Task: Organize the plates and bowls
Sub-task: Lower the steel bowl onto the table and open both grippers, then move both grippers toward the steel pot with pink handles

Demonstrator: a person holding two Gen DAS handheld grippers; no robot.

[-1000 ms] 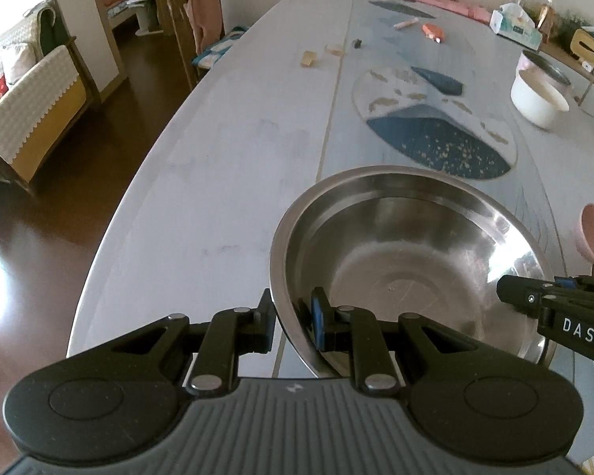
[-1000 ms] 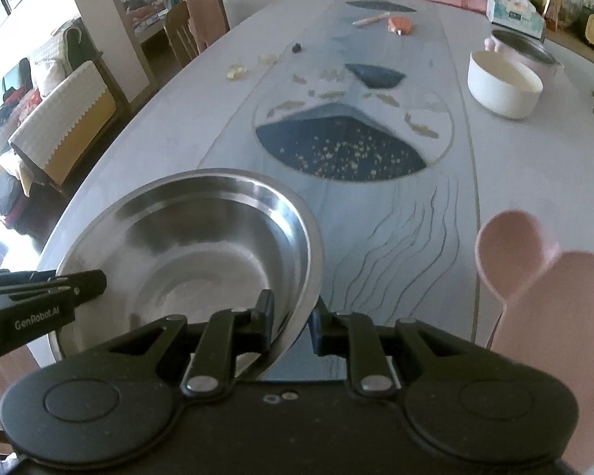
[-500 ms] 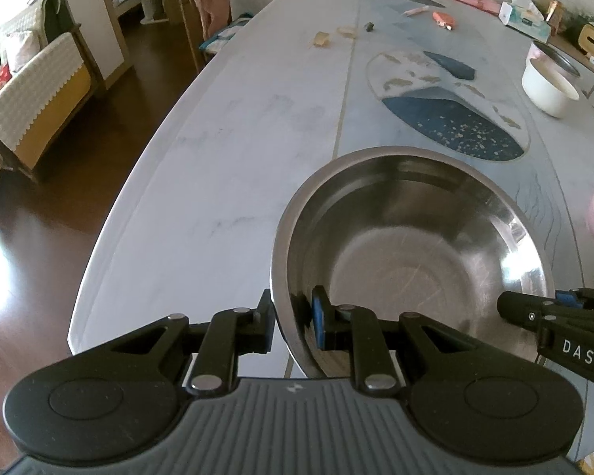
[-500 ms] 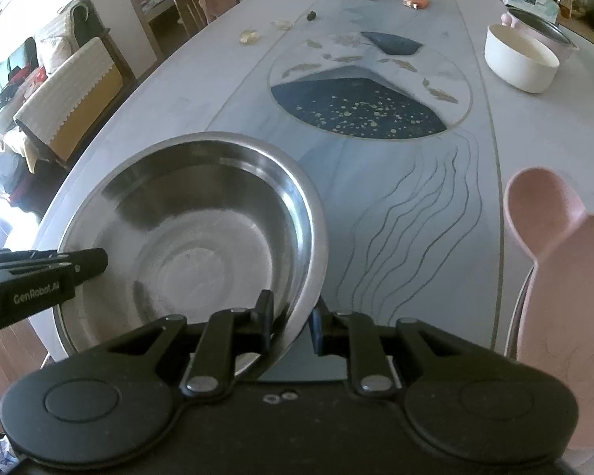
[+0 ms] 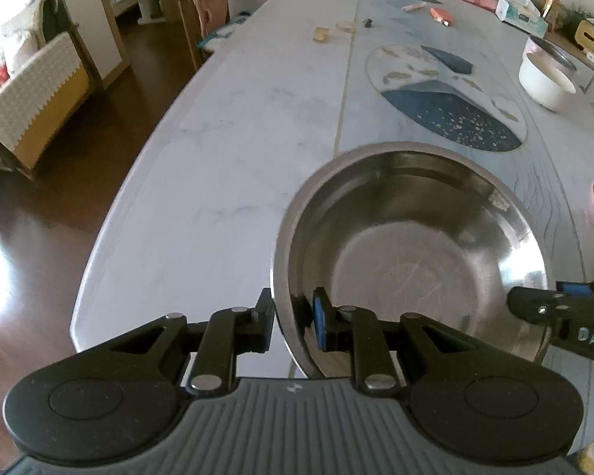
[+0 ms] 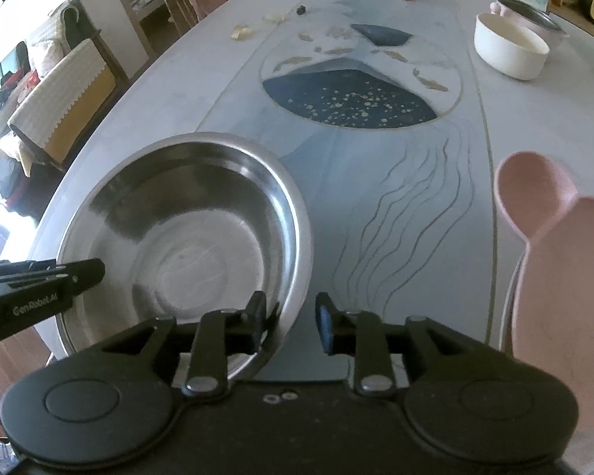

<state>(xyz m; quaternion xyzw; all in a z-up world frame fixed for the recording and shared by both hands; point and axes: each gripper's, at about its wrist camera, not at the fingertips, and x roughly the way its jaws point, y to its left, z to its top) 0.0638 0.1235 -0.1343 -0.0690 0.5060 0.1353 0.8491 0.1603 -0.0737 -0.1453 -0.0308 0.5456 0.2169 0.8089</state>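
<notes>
We start nearest: left gripper point(image 5: 290, 326) clamped on near-left rim of steel bowl point(image 5: 412, 253), one finger outside wall, one inside. Right gripper point(image 6: 290, 322) straddles opposite rim, but jaws look parted there, gap visible beside rim; likely loosening or not yet squeezing. Two-sided hold makes sense: wide, slick bowl tips under single pinch. Bowl sits low at near end of table point(image 5: 233, 126); lifted or resting, we cannot tell. Pink dish point(image 6: 550, 237) just right. Farther off, white bowl point(image 6: 511, 49), likely stacking partner.
</notes>
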